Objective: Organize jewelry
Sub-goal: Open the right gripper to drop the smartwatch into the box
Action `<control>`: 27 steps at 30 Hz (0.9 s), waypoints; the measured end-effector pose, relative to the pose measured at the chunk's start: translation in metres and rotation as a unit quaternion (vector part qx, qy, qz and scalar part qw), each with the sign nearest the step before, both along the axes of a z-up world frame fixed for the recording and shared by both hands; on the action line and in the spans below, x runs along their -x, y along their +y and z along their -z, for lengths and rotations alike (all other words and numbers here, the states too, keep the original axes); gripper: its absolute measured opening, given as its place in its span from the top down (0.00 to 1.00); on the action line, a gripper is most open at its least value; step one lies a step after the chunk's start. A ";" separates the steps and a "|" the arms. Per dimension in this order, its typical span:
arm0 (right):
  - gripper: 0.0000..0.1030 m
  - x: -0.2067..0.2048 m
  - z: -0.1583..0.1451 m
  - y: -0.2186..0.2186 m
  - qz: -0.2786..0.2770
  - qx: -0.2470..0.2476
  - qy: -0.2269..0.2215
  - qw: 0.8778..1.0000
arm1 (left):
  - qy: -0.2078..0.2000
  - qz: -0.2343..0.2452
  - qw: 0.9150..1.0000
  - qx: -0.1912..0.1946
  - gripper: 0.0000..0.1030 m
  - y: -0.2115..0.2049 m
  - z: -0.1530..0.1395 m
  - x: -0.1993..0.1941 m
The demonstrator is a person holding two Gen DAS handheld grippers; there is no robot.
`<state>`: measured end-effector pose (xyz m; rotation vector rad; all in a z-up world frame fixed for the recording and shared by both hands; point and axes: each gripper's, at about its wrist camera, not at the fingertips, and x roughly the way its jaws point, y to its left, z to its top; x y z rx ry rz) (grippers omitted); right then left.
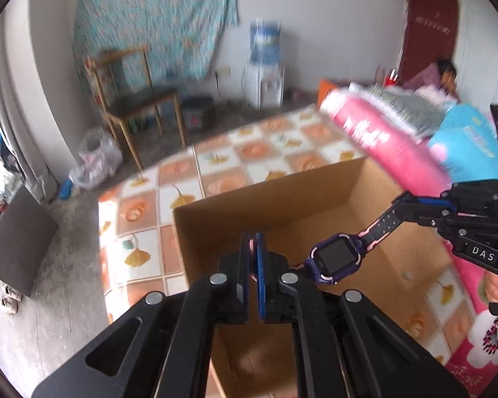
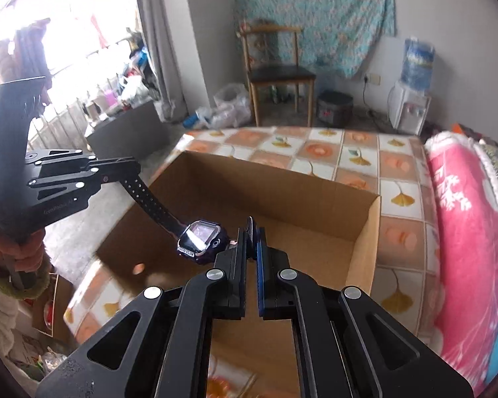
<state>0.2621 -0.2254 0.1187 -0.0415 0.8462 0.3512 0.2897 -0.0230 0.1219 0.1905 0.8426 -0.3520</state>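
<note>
Watch (image 1: 335, 258) stretched between both clamped tongs, above box (image 1: 215, 209).

You have 1 watch (image 1: 336, 258), 1 cardboard box (image 1: 282, 195), 2 grippers, 1 chair (image 1: 139, 99), 1 water dispenser (image 1: 265, 66) and 1 checked bedspread (image 1: 215, 165) in view.

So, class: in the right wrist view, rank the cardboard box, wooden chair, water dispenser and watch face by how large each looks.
1. cardboard box
2. wooden chair
3. water dispenser, partly cut off by the bed
4. watch face, smallest though nearest the camera
</note>
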 end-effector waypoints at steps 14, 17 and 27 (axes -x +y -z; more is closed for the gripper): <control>0.92 -0.084 0.066 -0.006 0.028 0.039 0.138 0.989 | 0.105 -0.006 0.990 -0.089 0.85 -0.018 0.075 -0.091; 0.86 -0.080 0.061 -0.013 0.037 0.035 0.132 0.990 | 0.111 -0.013 0.991 -0.072 0.70 -0.013 0.073 -0.091; 0.69 -0.022 0.006 -0.030 0.051 0.017 0.062 0.997 | 0.063 -0.033 0.997 -0.008 0.42 0.014 0.019 -0.050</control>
